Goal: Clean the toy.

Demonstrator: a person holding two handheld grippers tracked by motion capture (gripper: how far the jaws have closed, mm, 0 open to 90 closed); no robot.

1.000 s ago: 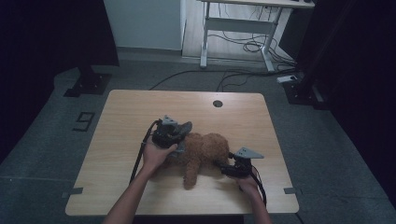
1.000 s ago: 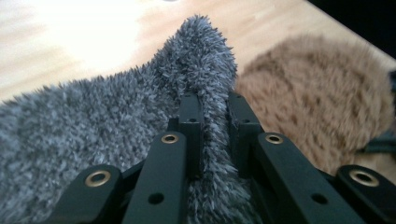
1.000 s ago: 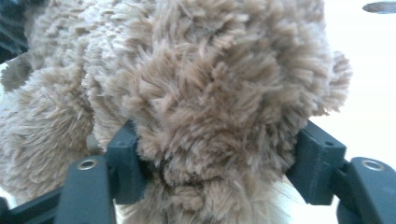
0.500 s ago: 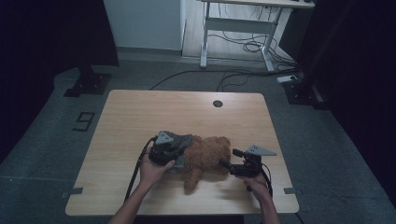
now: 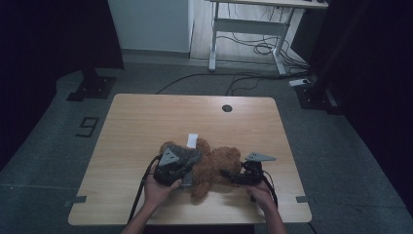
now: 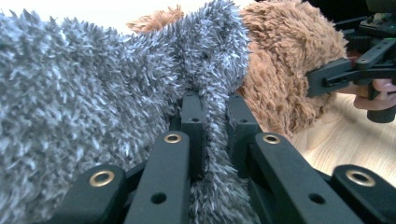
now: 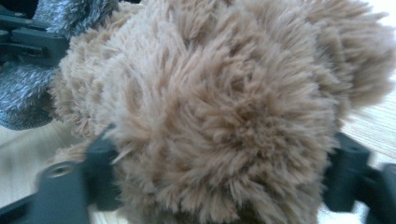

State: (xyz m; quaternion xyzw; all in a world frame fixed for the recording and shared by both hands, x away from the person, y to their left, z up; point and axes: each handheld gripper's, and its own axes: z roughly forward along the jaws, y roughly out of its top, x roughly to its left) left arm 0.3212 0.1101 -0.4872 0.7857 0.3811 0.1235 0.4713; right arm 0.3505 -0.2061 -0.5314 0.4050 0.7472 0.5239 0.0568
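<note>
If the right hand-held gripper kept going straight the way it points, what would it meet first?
The brown teddy bear: the right hand-held gripper already has its plush between the jaws. Beyond it probably lies the grey fuzzy garment; depth is unclear.

The high view was dim, its corners falling to black around the lit counter [image 5: 146,122]. The right gripper view was motion-blurred at close range; the left gripper view was bright and sharp.

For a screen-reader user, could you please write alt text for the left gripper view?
The left gripper pinches a fold of fuzzy grey cloth between its black jaws. Behind lies a brown teddy bear, with the right gripper at its side.
</note>
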